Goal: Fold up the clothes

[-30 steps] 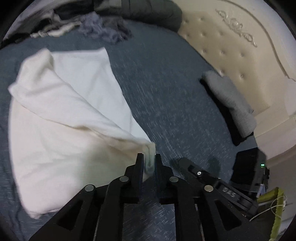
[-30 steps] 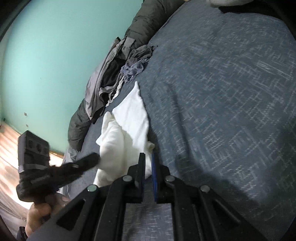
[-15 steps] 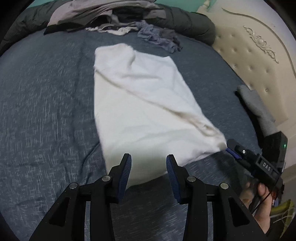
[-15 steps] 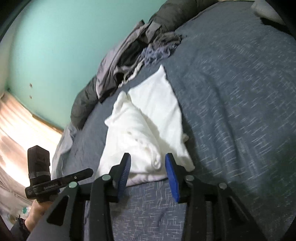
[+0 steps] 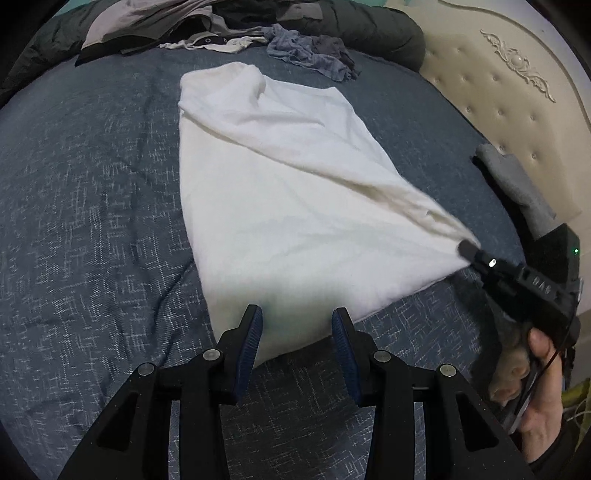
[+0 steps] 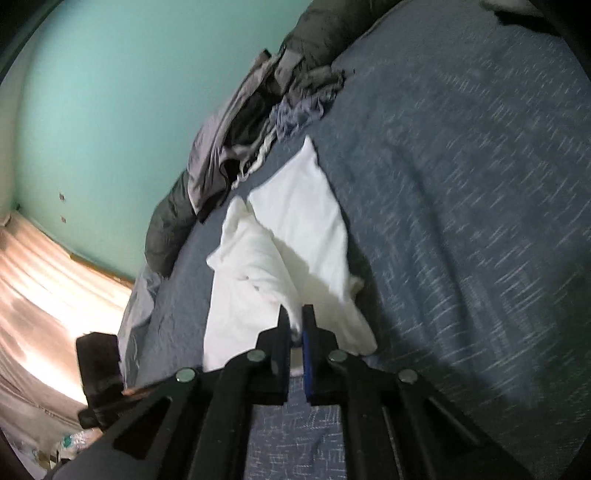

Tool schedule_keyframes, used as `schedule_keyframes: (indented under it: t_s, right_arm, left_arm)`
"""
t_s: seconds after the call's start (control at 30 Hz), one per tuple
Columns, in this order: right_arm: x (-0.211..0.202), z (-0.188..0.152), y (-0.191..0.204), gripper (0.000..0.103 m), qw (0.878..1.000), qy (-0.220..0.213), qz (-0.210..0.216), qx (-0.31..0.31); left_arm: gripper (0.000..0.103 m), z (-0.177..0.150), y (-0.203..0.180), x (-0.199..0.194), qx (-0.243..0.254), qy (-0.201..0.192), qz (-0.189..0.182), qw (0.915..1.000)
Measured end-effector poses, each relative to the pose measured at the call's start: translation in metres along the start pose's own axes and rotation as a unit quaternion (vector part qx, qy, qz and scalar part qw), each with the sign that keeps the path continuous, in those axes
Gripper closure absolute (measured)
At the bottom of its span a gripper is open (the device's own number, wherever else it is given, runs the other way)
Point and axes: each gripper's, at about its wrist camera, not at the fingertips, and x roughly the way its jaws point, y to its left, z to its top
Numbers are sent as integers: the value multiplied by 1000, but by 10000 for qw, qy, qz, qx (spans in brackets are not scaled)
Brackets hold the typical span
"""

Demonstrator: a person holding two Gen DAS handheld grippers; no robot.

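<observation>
The right gripper [image 6: 295, 326] is clenched on a corner of the white garment [image 5: 280, 192], a bunched tip of cloth pinched between its pads; from the left wrist view that corner is drawn out into a point at the gripper's nose [image 5: 469, 249], lifted a little off the bed. The left gripper [image 5: 295, 332] stands released, its blue pads apart with nothing pressed between them, hovering just above the garment's near edge. The garment lies in the middle of the bed [image 5: 92, 206], its long axis running from the near edge of the bed toward the far edge; its far end is narrow and rumpled, and a long diagonal fold runs from there down to the pinched corner. The bed cover is dark blue with pale flecks. Along its far edge sits a heap of grey and dark clothes [image 5: 229, 26]. A cream tufted headboard [image 5: 509, 92] stands at the right side, with a folded grey item [image 5: 517, 184] lying at its foot. The wall [image 6: 110, 92] behind the heap is pale green.
</observation>
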Motion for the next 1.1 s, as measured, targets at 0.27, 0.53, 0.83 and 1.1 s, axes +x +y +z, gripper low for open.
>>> schedule_keyframes:
  t_s: [0.27,0.53,0.83,1.1]
  right_arm:
    - [6,-2,-20,97,9984,220,-319,409]
    - [-24,12,-6,94,9991,-158,-317,215]
    - [24,21,70,94,9880,619,-411,-1354]
    - [124,25,104,94,9469,1924,-1019,-2366]
  left_arm:
    - [61,-4,0,4,2,-8,-40,10000]
    - [60,-14,18,-12,-281,-310,-261,9988]
    - [60,-27,48,-40,-568,-624,-312,9959]
    - [56,-38,76,-47,-646,-804,-340,9941]
